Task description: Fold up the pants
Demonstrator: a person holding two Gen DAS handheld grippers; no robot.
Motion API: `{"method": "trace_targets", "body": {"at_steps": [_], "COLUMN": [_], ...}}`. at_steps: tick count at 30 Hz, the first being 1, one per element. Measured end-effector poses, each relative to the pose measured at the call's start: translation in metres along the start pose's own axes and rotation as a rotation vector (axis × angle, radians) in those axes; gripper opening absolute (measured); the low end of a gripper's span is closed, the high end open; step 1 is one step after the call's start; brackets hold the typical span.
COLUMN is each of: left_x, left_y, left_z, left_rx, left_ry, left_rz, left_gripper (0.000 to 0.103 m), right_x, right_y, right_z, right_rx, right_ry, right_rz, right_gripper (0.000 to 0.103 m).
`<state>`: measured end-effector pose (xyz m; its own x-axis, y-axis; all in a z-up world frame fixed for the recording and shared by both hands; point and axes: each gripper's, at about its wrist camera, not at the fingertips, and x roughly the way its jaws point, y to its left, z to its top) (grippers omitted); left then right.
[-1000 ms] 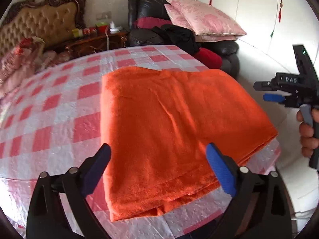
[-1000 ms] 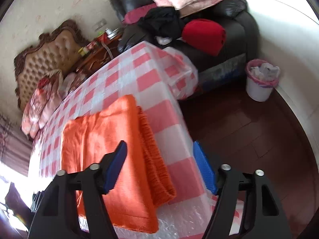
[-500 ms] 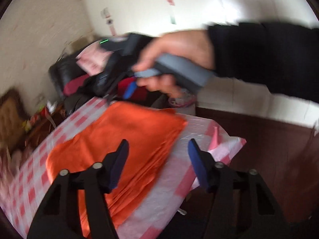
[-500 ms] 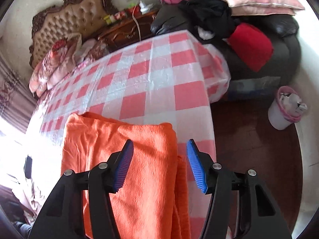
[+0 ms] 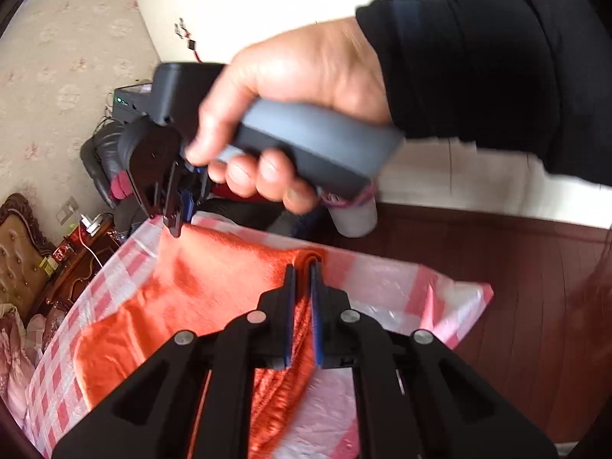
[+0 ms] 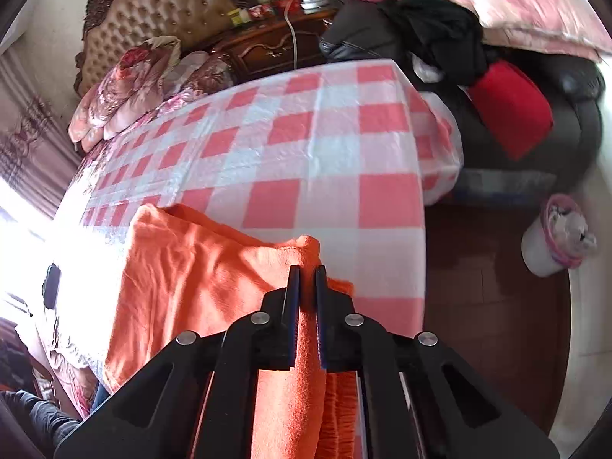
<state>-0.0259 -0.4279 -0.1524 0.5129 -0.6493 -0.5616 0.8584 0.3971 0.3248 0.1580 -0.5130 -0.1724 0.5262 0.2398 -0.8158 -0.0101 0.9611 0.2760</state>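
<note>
The orange pants lie folded on the table with the red-and-white checked cloth, near its right edge. My right gripper is shut on the fold's far right corner, with orange fabric pinched between the blue pads. In the left wrist view my left gripper is closing on the near corner of the pants, fabric pressed between its pads. Beyond it a person's hand holds the right gripper, its tips down on the cloth's other corner.
A dark wooden floor lies right of the table, with a white bin on it. A black sofa with a red cushion and pink pillows stands behind. A tufted headboard and a wooden nightstand sit at the back.
Both grippers swung round to the pants' right edge and closed from wide open onto its two corners. The hand with the right gripper now fills the left wrist view.
</note>
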Motion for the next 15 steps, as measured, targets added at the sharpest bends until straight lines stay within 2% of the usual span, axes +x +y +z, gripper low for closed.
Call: {"method": "trace_targets", "body": {"at_steps": [4, 8, 10, 11, 12, 13, 15], "left_x": [0.0, 0.026, 0.029, 0.018, 0.004, -0.009, -0.037], "left_y": [0.005, -0.001, -0.002, 0.0, 0.007, 0.015, 0.047], "left_z": [0.012, 0.008, 0.005, 0.005, 0.005, 0.003, -0.009], "left_rx": [-0.016, -0.006, -0.011, -0.031, -0.071, -0.114, -0.249], "left_ry": [-0.018, 0.042, 0.064, 0.035, 0.001, -0.028, -0.065], "left_rz": [0.023, -0.02, -0.056, -0.062, -0.055, -0.037, 0.039], "left_gripper": [0.007, 0.008, 0.024, 0.031, 0.053, 0.064, 0.065], "right_x": [-0.008, 0.004, 0.018, 0.019, 0.014, 0.007, -0.026], "right_y": [0.012, 0.003, -0.013, -0.017, -0.017, -0.016, -0.006], "right_z": [0.013, 0.013, 0.005, 0.0, -0.005, -0.008, -0.021], "right_rx": [-0.025, -0.026, 0.009, 0.019, 0.017, 0.008, -0.003], "right_ry": [-0.04, -0.027, -0.002, -0.003, -0.021, -0.046, -0.15], "right_rz": [0.02, -0.047, -0.1, -0.123, -0.164, -0.184, -0.252], "right_gripper": [0.007, 0.007, 0.009, 0.009, 0.013, 0.021, 0.022]}}
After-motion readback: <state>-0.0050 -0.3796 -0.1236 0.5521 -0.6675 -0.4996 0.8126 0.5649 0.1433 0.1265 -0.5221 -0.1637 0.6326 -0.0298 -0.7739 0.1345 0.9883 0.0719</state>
